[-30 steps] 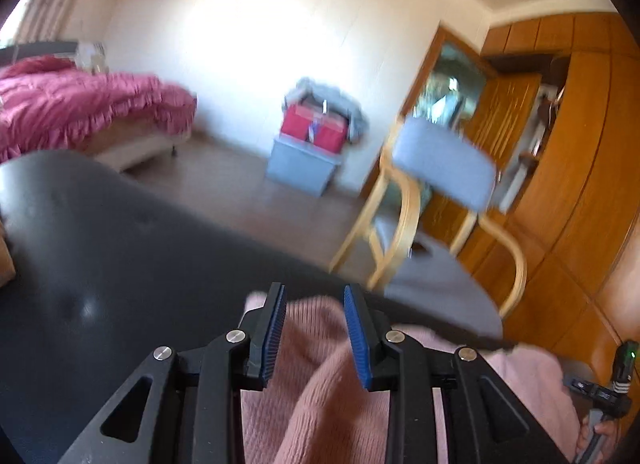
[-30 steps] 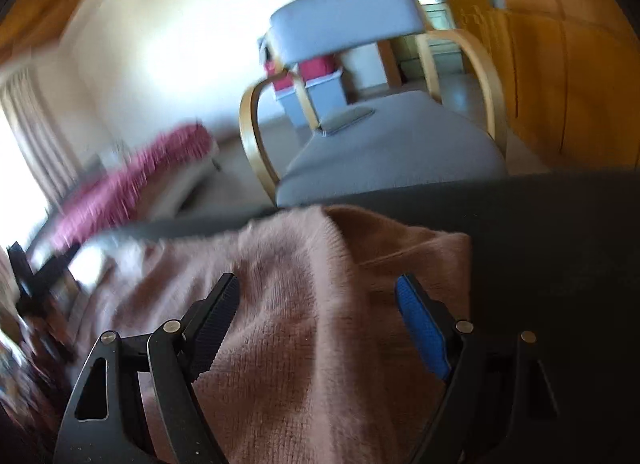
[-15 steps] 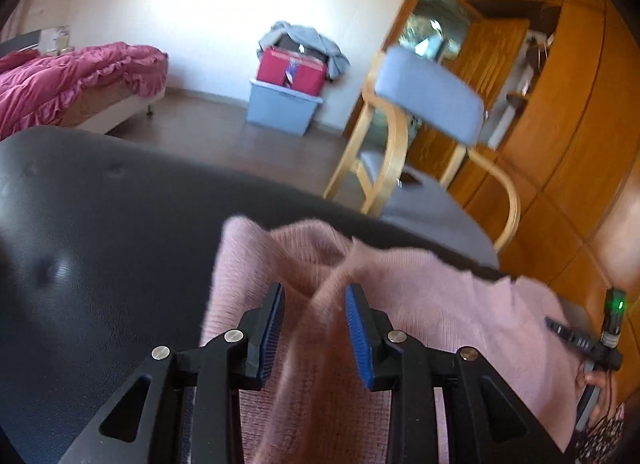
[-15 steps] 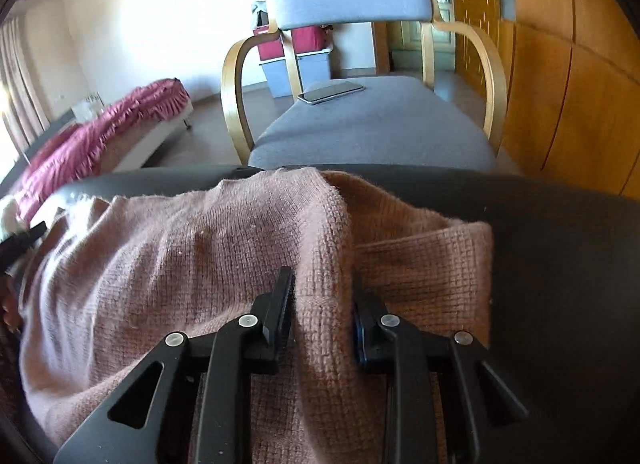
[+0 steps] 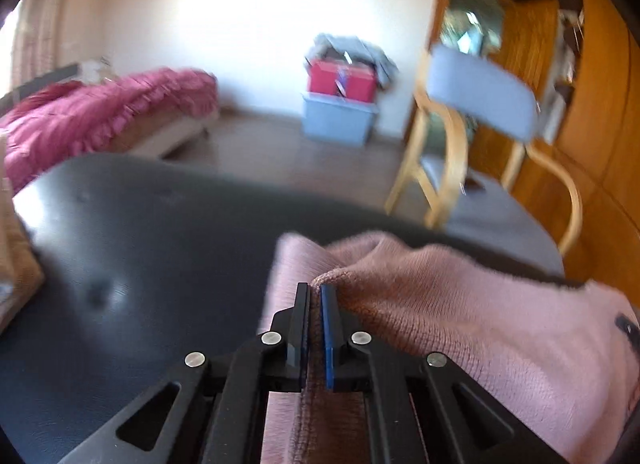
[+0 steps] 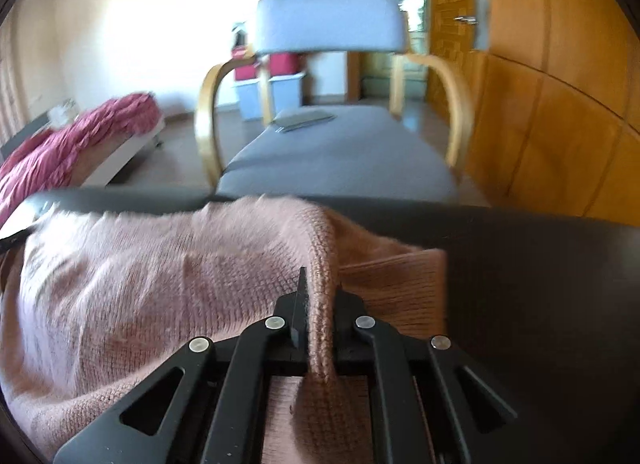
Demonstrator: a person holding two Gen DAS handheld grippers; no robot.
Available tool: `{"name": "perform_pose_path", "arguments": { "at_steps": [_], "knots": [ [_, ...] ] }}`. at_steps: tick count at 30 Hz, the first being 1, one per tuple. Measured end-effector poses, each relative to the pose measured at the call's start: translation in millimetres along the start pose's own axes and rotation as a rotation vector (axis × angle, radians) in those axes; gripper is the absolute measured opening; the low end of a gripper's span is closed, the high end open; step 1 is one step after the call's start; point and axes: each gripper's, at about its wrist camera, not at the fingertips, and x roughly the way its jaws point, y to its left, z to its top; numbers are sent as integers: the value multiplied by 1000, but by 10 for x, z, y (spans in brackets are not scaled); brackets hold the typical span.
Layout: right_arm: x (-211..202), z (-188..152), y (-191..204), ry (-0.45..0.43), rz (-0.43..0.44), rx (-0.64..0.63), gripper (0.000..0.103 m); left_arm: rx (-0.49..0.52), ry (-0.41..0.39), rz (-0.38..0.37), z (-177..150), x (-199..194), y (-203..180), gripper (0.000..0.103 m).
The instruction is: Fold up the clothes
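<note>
- Left gripper (image 5: 315, 291), nearest in the left wrist view: clenched on a raised ridge of the pink knitted sweater (image 5: 460, 328), jaws nearly together with a thin fold of knit between them.
- Right gripper (image 6: 319, 287), nearest in the right wrist view: clamped on a thick rolled edge of the same sweater (image 6: 140, 284), the knit bulging up between the jaws and running back under them.
- Sweater spread over the black padded surface (image 5: 152, 264), bunched and lifted where each gripper pinches it; in the right wrist view, a darker ribbed part (image 6: 396, 280) lying flat just right of the pinched edge.
- At the far left edge of the left wrist view, a tan fabric item (image 5: 16, 264) resting on the black surface, well apart from the sweater.
- Just beyond the black surface, a wooden-armed chair with grey cushions (image 6: 340, 160), a flat dark object (image 6: 304, 120) lying on its seat.
- Farther off, a bed with a magenta ruffled cover (image 5: 92, 116) at left.
- Against the far wall, a pale blue bin (image 5: 338, 122) with a red box (image 5: 342, 78) on top and grey cloth heaped over that.
- At right, wooden wall panels (image 6: 560, 104) and a door; everything distant blurred.
</note>
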Motion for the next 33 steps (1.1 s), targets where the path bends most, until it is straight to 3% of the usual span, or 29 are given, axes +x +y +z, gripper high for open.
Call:
{"name": "perform_pose_path", "arguments": {
  "at_steps": [5, 8, 10, 12, 16, 20, 23, 26, 30, 33],
  "knots": [
    [118, -20, -117, 49, -24, 39, 6, -26, 44, 30, -55, 120, 28, 5],
    [199, -31, -155, 91, -28, 50, 6, -36, 92, 57, -87, 213, 28, 11],
    [203, -32, -166, 97, -39, 52, 6, -42, 124, 75, -109, 275, 29, 22],
    [212, -31, -179, 105, -28, 55, 11, -74, 132, 39, -110, 271, 81, 22],
    [163, -44, -284, 89, 44, 100, 17, -199, 75, -63, -105, -60, 151, 22],
    [-143, -32, -429, -36, 105, 184, 25, -263, -80, -17, -138, -548, 66, 21],
    [-539, 3, -273, -143, 148, 113, 25, -190, -114, -80, -228, -691, -239, 22],
    [-898, -107, 114, -182, 110, -74, 25, -35, -64, -148, -377, -560, -643, 22],
    [-974, -411, 433, -58, 111, -224, 25, 141, 54, -145, -580, -327, -1074, 22],
    [-864, -633, 434, 69, 93, -262, 25, 94, 127, -155, -611, -206, -1000, 22]
  ]
}}
